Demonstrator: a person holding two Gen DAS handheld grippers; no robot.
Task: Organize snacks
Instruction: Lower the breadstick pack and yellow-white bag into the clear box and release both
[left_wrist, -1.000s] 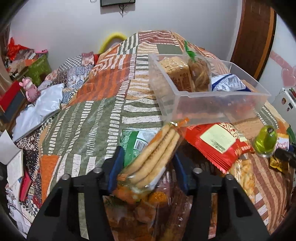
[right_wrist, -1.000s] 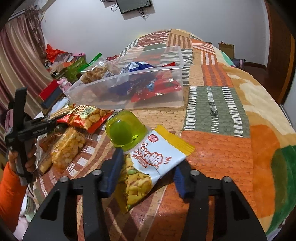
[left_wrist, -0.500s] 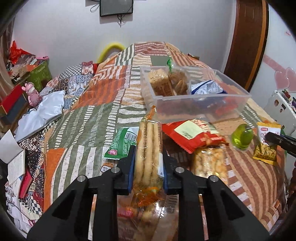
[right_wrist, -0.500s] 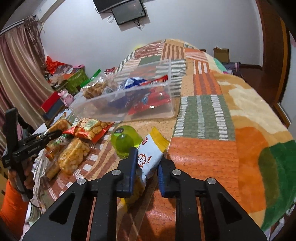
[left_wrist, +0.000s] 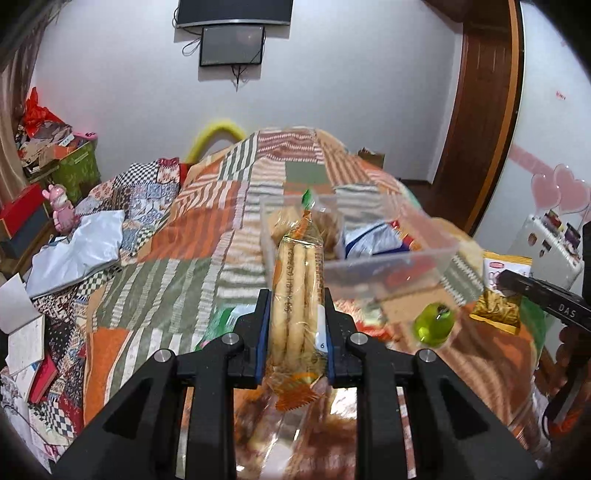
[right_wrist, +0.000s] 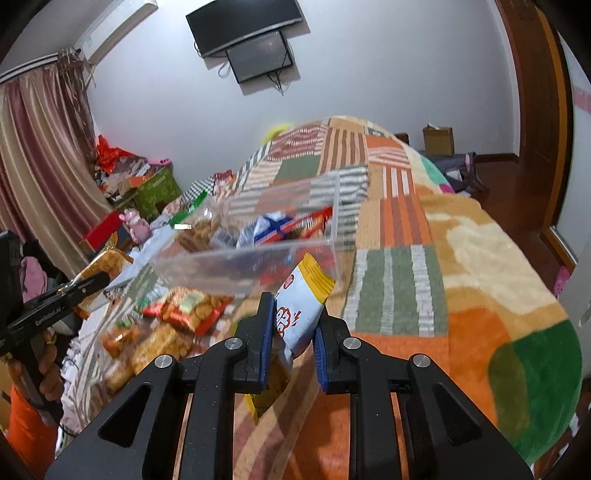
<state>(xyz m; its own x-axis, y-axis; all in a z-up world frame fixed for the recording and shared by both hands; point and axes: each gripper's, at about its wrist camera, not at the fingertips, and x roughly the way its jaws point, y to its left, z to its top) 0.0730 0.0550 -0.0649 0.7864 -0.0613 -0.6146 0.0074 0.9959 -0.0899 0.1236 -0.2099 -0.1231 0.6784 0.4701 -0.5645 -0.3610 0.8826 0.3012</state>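
My left gripper (left_wrist: 295, 325) is shut on a clear pack of long breadsticks (left_wrist: 297, 288), lifted off the quilt and standing nearly upright in front of the clear plastic bin (left_wrist: 388, 266). My right gripper (right_wrist: 293, 328) is shut on a white and yellow snack bag (right_wrist: 301, 306), raised just short of the bin (right_wrist: 236, 266). The bin holds bread packs, a blue and white bag and red packets. In the left wrist view the right gripper (left_wrist: 517, 286) and its bag (left_wrist: 502, 291) show at the right edge. In the right wrist view the left gripper (right_wrist: 88, 284) shows at the left edge.
Loose snacks lie on the patchwork quilt (right_wrist: 399, 288) before the bin: a red cracker bag (right_wrist: 192, 306), clear packs of fried snacks (right_wrist: 147, 347), a green jelly cup (left_wrist: 434, 325) and a green packet (left_wrist: 221, 321). Clutter and boxes line the left side (left_wrist: 48, 184).
Both grippers closed on their packs and lifted them off the quilt. The breadsticks turned upright. Both views now sit higher and closer to the bin.
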